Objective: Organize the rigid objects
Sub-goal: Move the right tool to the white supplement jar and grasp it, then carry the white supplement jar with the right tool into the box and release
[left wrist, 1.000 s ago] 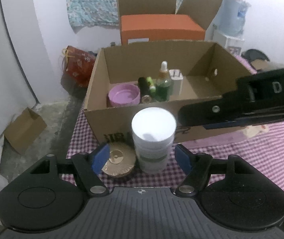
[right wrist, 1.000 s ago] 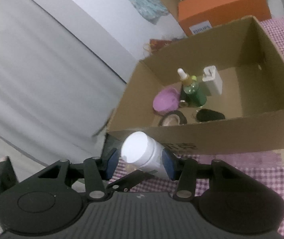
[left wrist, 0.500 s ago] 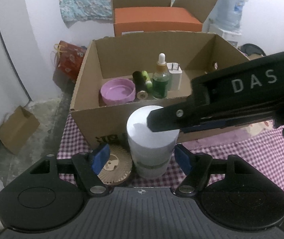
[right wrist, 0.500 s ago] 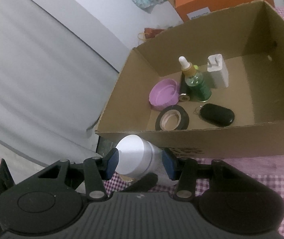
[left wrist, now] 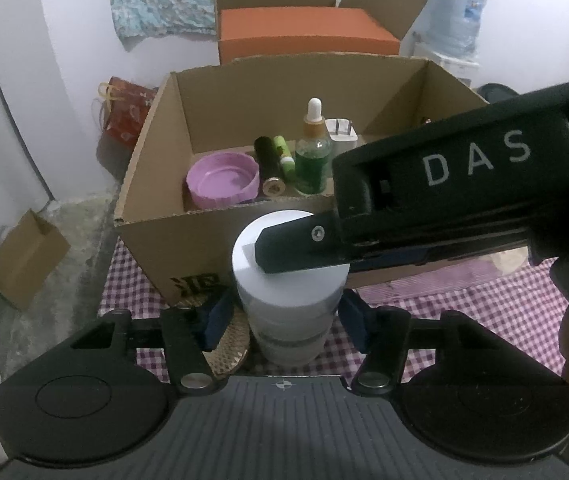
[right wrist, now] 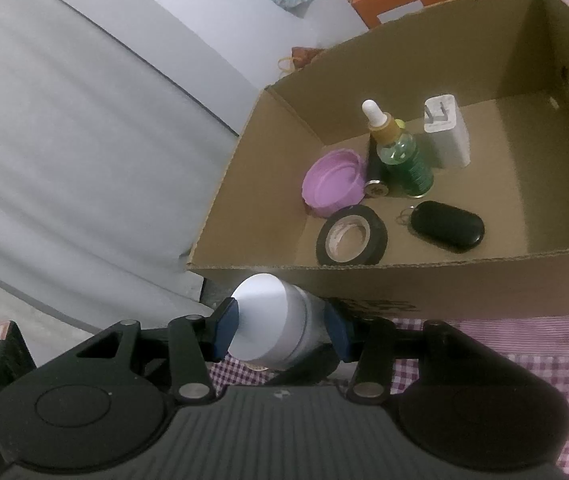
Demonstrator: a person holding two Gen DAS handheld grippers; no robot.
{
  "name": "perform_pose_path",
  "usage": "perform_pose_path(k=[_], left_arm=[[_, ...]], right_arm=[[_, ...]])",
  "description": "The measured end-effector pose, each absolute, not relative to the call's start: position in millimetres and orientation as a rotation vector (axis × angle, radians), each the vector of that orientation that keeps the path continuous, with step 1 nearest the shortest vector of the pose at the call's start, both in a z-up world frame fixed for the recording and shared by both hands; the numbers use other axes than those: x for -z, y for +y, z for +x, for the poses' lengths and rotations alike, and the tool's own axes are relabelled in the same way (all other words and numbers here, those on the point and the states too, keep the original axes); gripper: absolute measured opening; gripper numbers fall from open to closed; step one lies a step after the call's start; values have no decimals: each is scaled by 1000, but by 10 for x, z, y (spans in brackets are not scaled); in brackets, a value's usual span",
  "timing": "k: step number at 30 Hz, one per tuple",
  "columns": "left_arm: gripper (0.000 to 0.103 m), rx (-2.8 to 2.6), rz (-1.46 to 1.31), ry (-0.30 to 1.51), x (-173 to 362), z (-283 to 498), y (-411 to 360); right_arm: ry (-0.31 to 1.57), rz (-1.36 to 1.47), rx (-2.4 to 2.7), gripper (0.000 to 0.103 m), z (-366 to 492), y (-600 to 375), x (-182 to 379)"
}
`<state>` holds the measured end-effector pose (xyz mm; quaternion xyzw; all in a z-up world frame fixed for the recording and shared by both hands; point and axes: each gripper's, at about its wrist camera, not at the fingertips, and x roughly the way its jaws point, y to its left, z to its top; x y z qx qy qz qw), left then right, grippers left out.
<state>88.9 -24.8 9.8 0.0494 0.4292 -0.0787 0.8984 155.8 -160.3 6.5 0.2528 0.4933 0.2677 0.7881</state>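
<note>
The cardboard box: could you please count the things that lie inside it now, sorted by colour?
Inside the cardboard box:
Purple: 1, the lid
Black: 3, the tape roll, the key fob, the dark tube
Green: 2, the dropper bottle, the small green tube
White: 1, the charger plug
Total: 7

Between the fingers sits 1 white jar (right wrist: 272,326). Ahead of the gripper, 1 cardboard box (right wrist: 444,284) holds 1 purple lid (right wrist: 334,182), 1 tape roll (right wrist: 351,235), 1 black key fob (right wrist: 447,227), 1 dropper bottle (right wrist: 400,152), 1 white charger (right wrist: 446,132), 1 black tube (left wrist: 269,162), 1 green tube (left wrist: 284,157).
</note>
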Motion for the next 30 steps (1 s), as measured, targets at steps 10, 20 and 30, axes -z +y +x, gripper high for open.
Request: perform_pose_path(k=[10,20,30], left_arm=[[53,162,92,893,-69,915,-263],[52,161,89,889,-66,913,-255],[52,153,92,854,-199,780,-259]], right_arm=[[1066,568,-582,51,1544,-1629,-46],[1066,566,-583,51,1533,-1621,-57],[1043,559,-594,51,1426,-1623,-190]])
